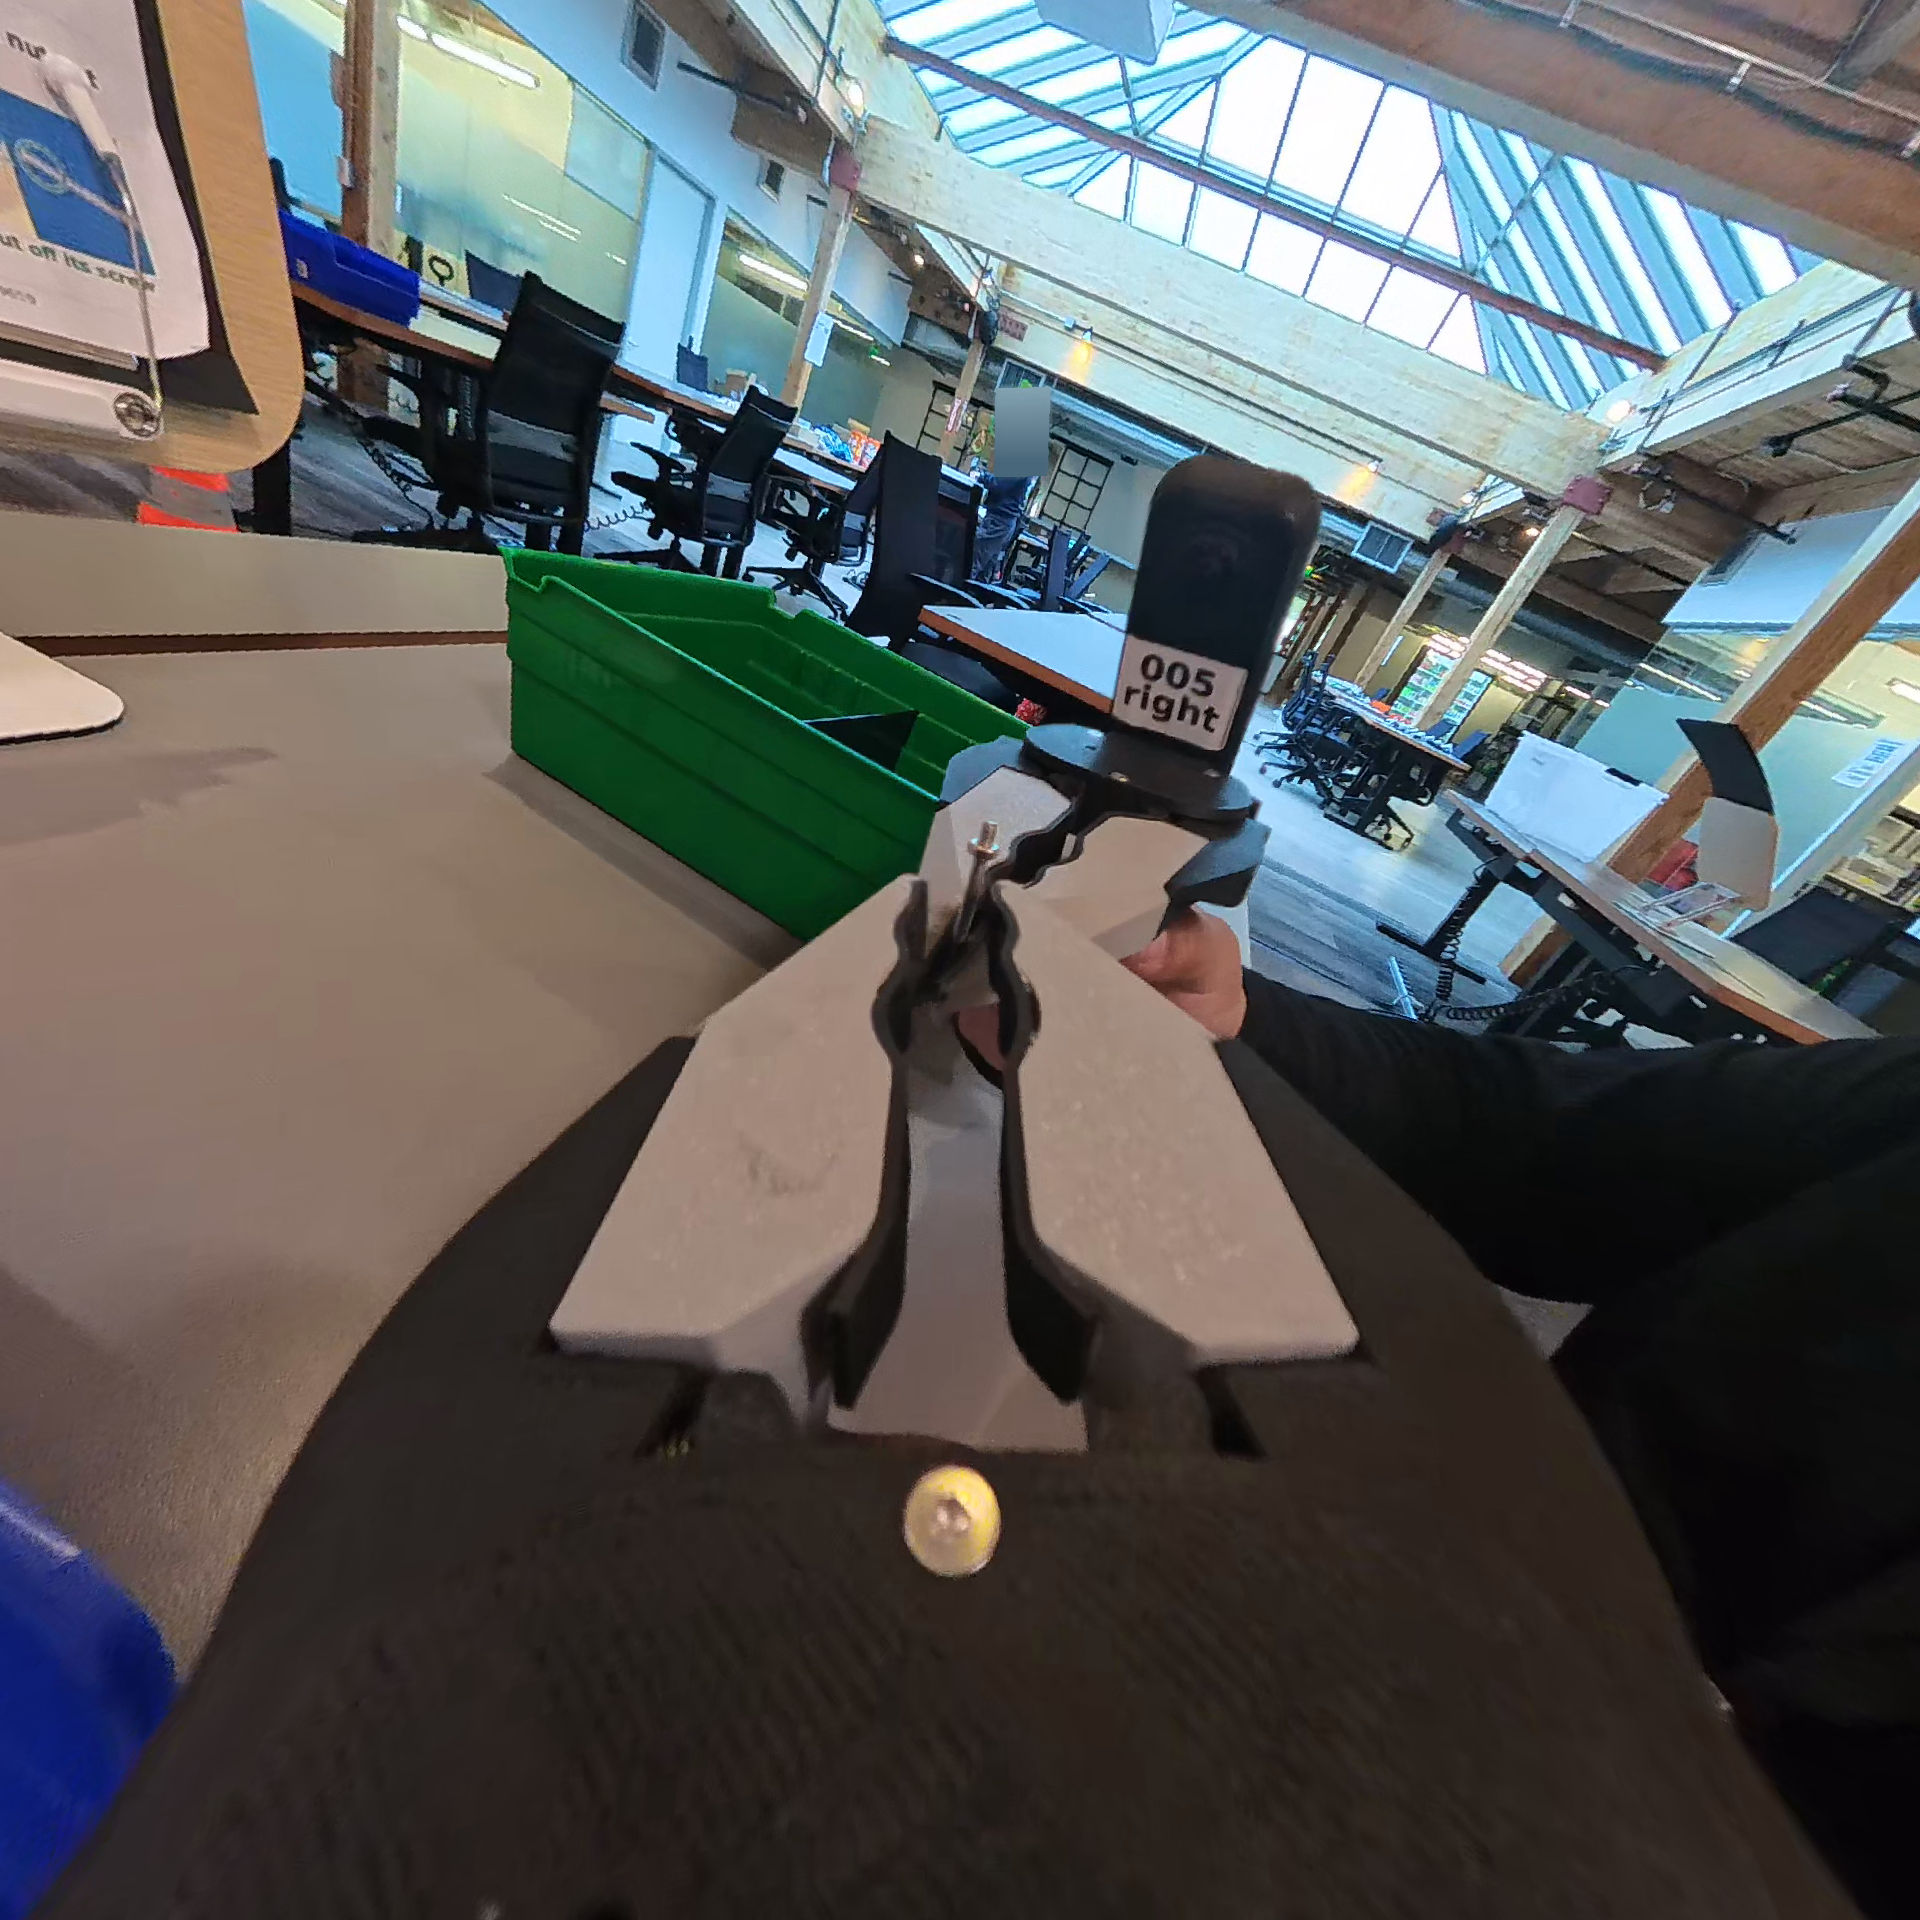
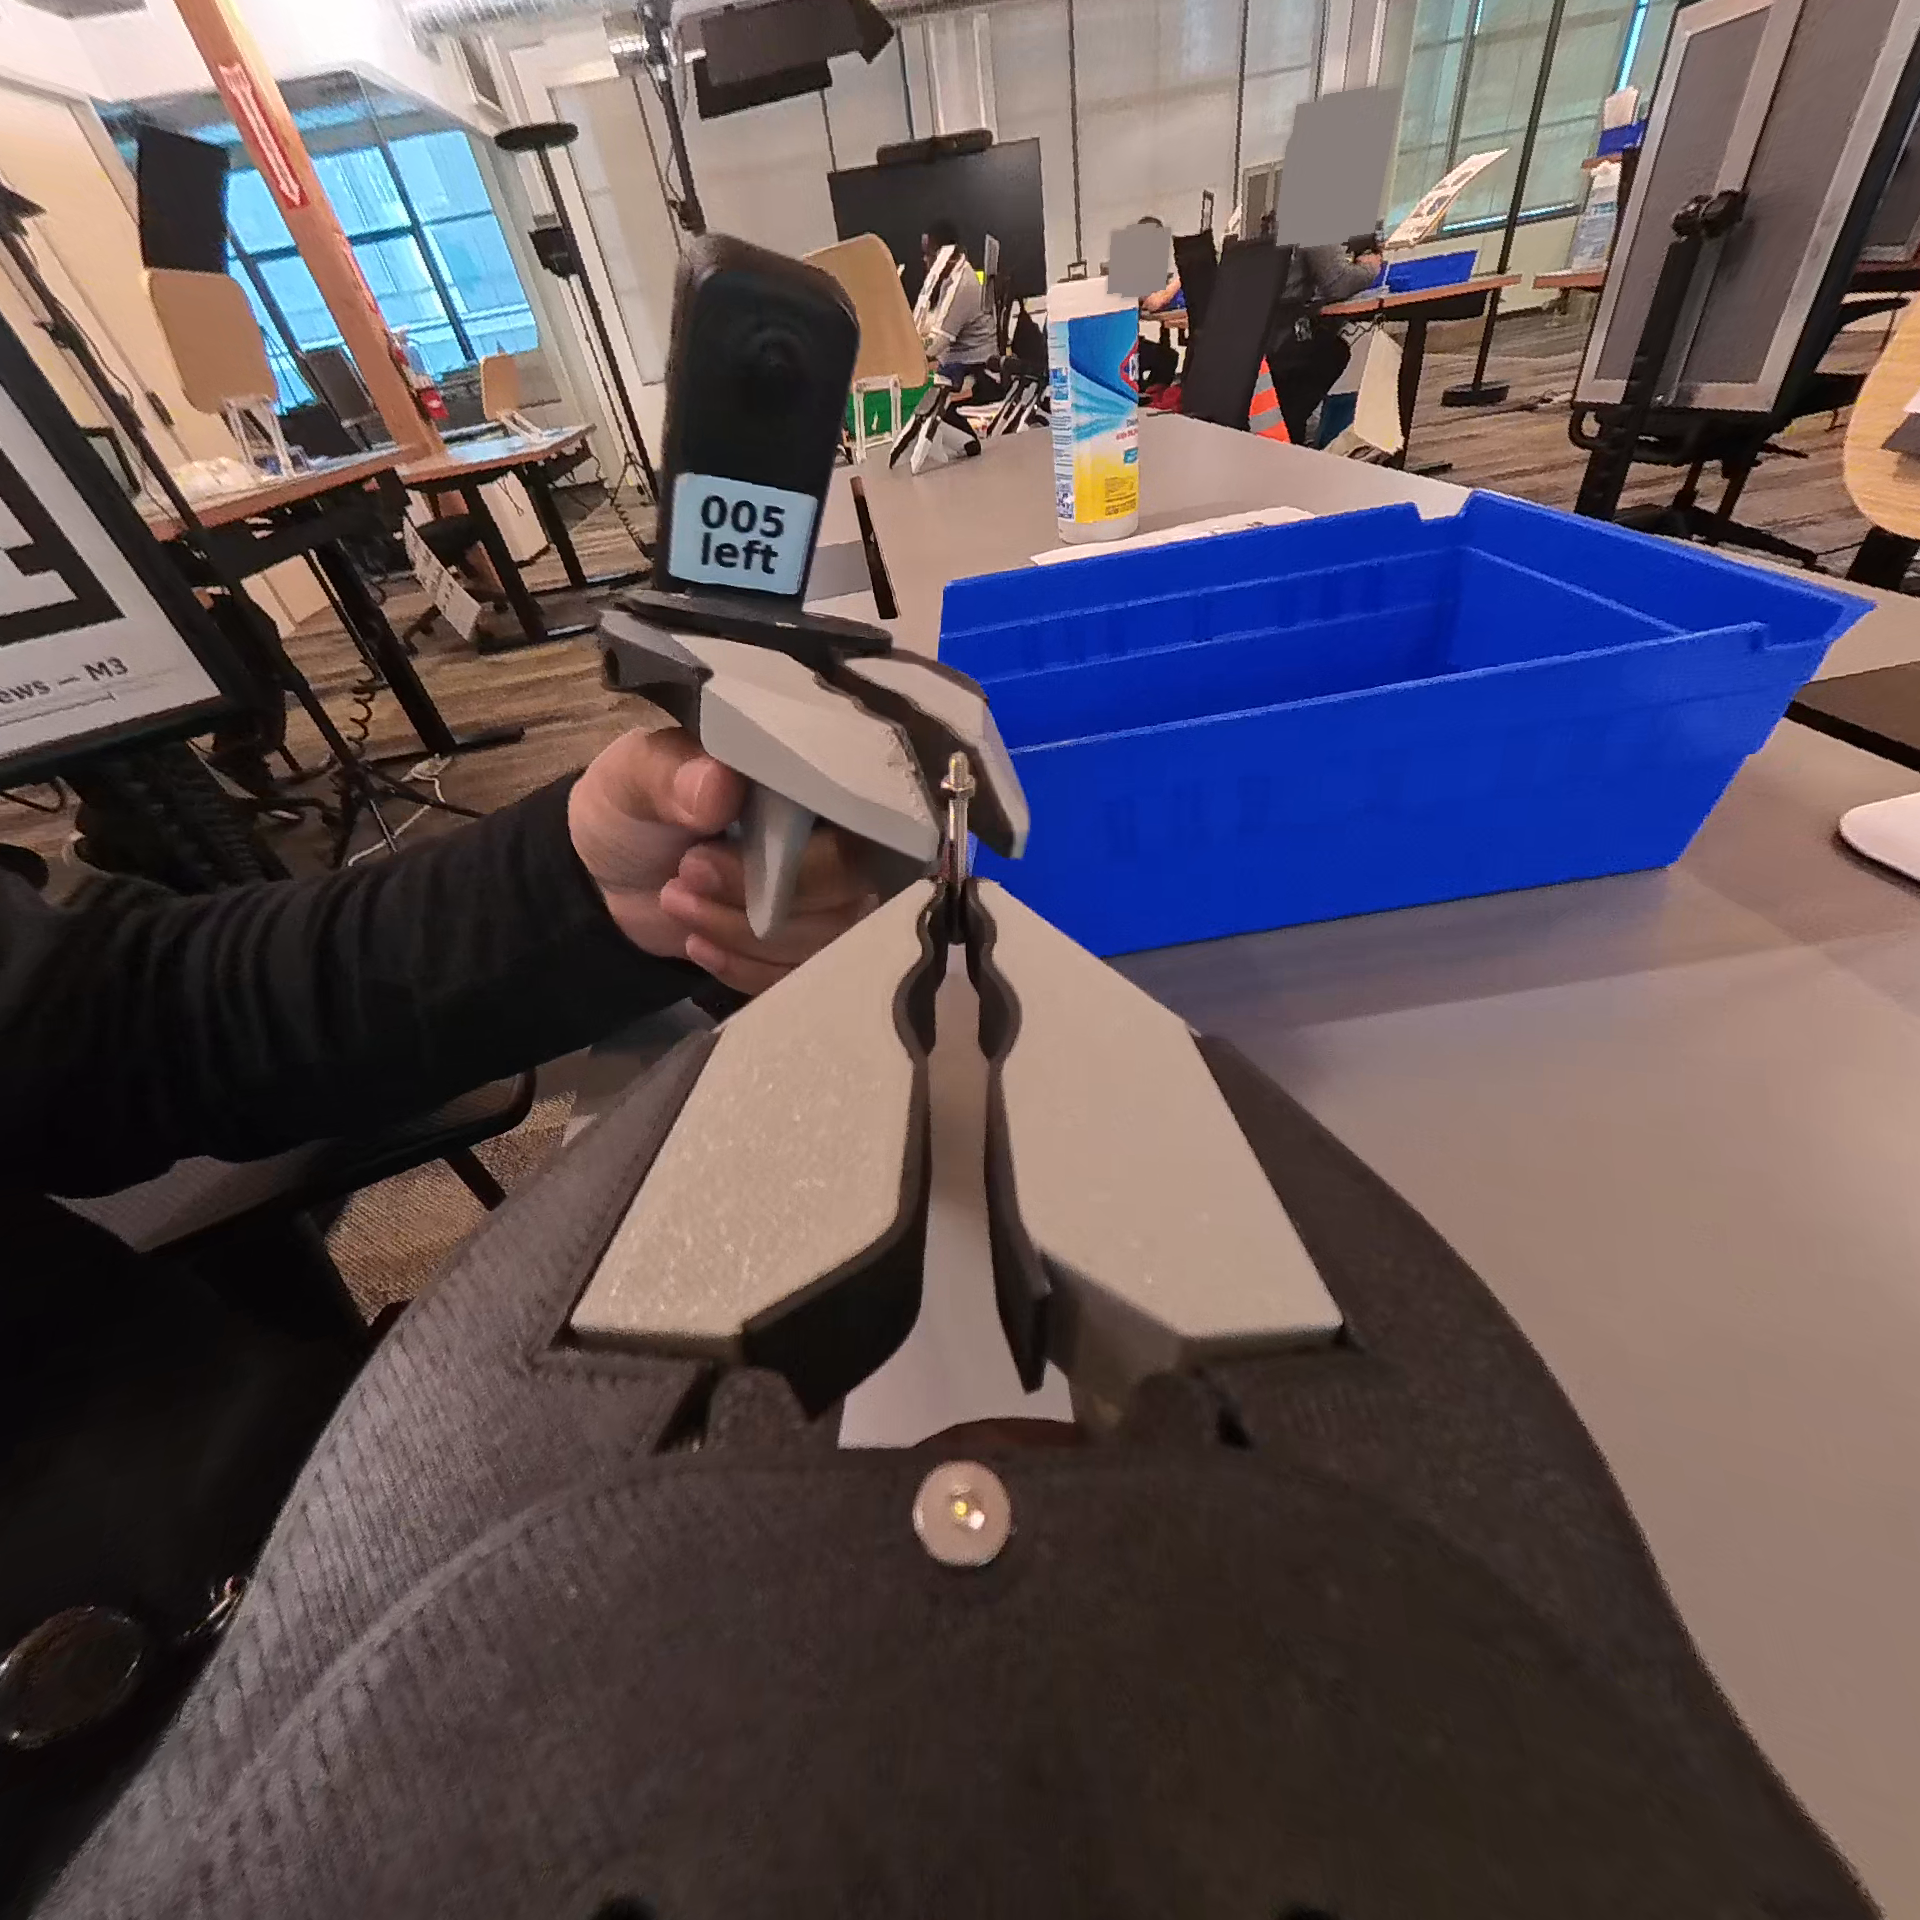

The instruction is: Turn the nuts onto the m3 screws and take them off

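**Two grippers meet tip to tip over the table edge, one screw between them**

Nearest in the right wrist view, the right gripper [image 2: 954,914] has its two fingers drawn in until only a thin slit shows at the tips, and they pinch the lower end of the single screw [image 2: 954,821]. The screw stands nearly upright, long axis vertical with a slight lean, and a small nut [image 2: 957,771] sits near its upper end. Just beyond, the left gripper [image 2: 961,805] comes in from the left, its tips against the screw's upper part; a hand [image 2: 665,831] in a dark sleeve holds its grip.

In the left wrist view the left gripper [image 1: 961,940] is likewise nearly closed, its fingertips meeting around the screw [image 1: 975,878]; whether it clamps the shank or the nut cannot be told. The right gripper [image 1: 1013,852] faces it from behind, touching.

Both grippers hang above the grey table [image 2: 1558,1143] close to its near edge, with bare table surface to the right of the right gripper.

Farther off there are two bins: one blue bin [image 2: 1351,790] behind the right gripper, well apart from it, and one green bin [image 1: 707,727] beyond the left gripper at the table's far edge. One wipes canister [image 2: 1093,416] stands behind the blue bin.
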Available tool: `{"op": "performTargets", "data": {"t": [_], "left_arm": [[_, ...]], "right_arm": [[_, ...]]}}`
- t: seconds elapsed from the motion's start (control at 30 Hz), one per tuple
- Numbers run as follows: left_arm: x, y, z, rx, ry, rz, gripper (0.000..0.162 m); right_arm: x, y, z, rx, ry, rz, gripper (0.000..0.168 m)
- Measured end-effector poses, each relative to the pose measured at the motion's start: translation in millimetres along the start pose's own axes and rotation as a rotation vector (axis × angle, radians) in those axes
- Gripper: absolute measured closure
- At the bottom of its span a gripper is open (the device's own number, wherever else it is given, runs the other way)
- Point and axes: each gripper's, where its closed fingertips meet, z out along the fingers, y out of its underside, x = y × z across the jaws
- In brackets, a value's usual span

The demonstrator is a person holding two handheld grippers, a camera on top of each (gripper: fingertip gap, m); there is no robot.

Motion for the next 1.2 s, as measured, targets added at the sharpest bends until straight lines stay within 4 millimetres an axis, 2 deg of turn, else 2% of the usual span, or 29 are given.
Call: {"op": "performTargets", "data": {"t": [0.13, 0.23, 0.4, 0.5, 0.57, 0.63, 0.83, 0.97, 1.1, 1.2], "left_arm": [[0, 4, -1, -0.013, 0.004, 0.0, 0.148], [1, 5, -1, -0.013, 0.004, 0.012, 0.16], [-3, 9, -1, -0.044, -0.032, 0.056, 0.162], [-3, 9, -3, -0.053, -0.041, 0.062, 0.161], [-2, 7, -4, -0.036, -0.034, 0.047, 0.161], [-1, 8, -4, -0.043, -0.026, 0.04, 0.161], [3, 13, -3, -0.074, -0.026, 0.061, 0.161], [2, 21, 1, -0.122, -0.047, 0.097, 0.161], [3, 25, 5, -0.151, -0.059, 0.121, 0.161], [2, 25, 6, -0.155, -0.063, 0.117, 0.161]], "right_arm": [[0, 4, 1, -0.031, 0.009, -0.014, 0.168], [-1, 6, 2, -0.042, 0.004, -0.009, 0.168], [0, 11, 3, -0.065, -0.001, 0.002, 0.168], [8, 11, -2, -0.08, 0.024, 0.006, 0.152], [9, 3, -8, -0.044, 0.031, -0.01, 0.15], [10, -6, -13, 0.005, 0.037, -0.024, 0.155], [1, -14, -14, 0.056, -0.024, 0.001, 0.151], [-2, -12, -11, 0.048, -0.056, 0.041, 0.152], [-3, -6, -9, 0.024, -0.084, 0.081, 0.167], [-2, -6, -9, 0.018, -0.08, 0.096, 0.168]]}}
